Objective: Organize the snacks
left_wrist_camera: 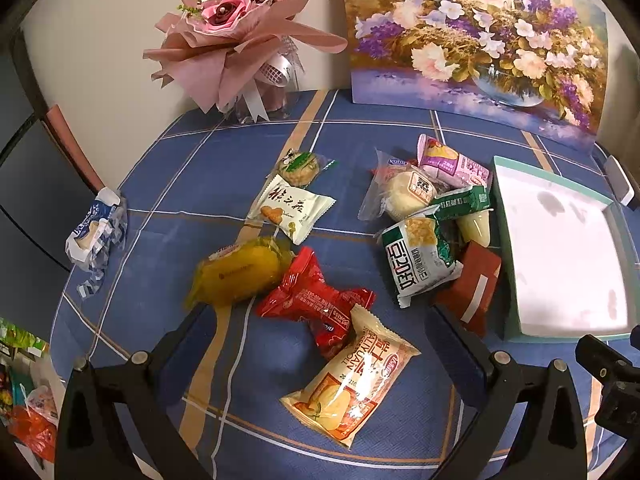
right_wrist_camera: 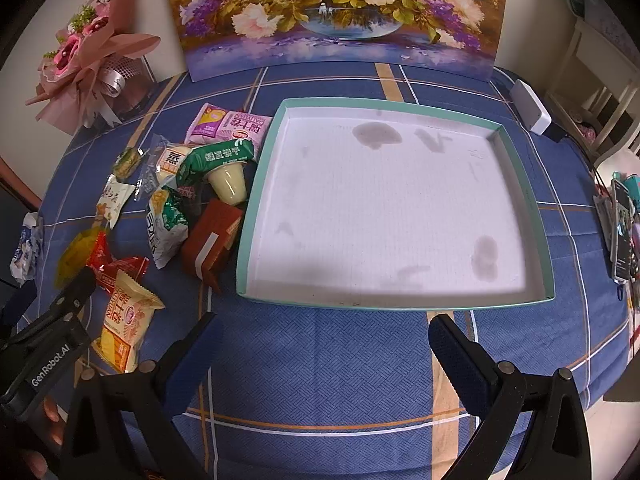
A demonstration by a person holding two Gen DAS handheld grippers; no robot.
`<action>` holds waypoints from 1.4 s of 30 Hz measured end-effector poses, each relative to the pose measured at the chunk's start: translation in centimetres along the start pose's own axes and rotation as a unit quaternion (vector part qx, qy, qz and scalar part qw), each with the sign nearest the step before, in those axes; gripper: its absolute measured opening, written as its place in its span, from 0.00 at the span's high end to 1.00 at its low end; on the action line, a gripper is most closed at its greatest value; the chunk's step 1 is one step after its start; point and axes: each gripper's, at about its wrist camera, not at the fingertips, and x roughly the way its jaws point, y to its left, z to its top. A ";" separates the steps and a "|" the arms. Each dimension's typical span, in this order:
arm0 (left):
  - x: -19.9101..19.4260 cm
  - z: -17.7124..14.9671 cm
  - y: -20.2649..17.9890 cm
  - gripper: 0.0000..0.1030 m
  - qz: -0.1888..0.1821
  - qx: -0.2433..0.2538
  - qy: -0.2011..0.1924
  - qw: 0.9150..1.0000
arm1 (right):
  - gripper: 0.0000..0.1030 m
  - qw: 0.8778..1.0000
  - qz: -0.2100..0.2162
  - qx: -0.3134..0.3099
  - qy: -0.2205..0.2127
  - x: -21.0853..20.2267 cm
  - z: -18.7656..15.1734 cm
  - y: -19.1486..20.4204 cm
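Note:
Several wrapped snacks lie loose on the blue checked tablecloth. In the left wrist view a cream and orange pack (left_wrist_camera: 352,376) sits between the fingers of my open left gripper (left_wrist_camera: 320,316), with a red pack (left_wrist_camera: 316,300) and a yellow one (left_wrist_camera: 236,272) just beyond. A green and white pack (left_wrist_camera: 416,256) and a brown box (left_wrist_camera: 472,284) lie by the teal-rimmed tray (left_wrist_camera: 504,216). In the right wrist view my open right gripper (right_wrist_camera: 320,328) hovers over bare cloth in front of the tray (right_wrist_camera: 400,302), whose white floor holds nothing. The snacks (right_wrist_camera: 168,220) lie to its left.
A pink bouquet (left_wrist_camera: 236,40) and a flower painting (left_wrist_camera: 472,40) stand against the wall at the back. A crumpled blue and white wrapper (left_wrist_camera: 96,228) lies near the left table edge. A white device (right_wrist_camera: 528,106) and a phone (right_wrist_camera: 622,236) sit right of the tray.

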 end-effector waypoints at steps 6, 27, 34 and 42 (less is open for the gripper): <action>0.0 0.1 -0.1 0.00 0.000 0.002 -0.010 1.000 | 0.00 1.000 0.000 0.000 0.001 0.0 0.0 0.0; 0.5 0.0 -0.1 0.00 -0.027 -0.010 0.012 1.000 | 0.00 1.000 -0.001 0.000 0.001 0.0 0.0 0.0; 0.6 0.0 -0.2 0.00 -0.019 -0.004 0.013 1.000 | 0.00 1.000 -0.001 0.000 0.002 0.0 0.0 0.0; 0.6 0.1 0.6 0.00 -0.027 -0.015 0.020 0.999 | 0.00 1.000 0.002 0.000 -0.003 -0.2 0.1 0.3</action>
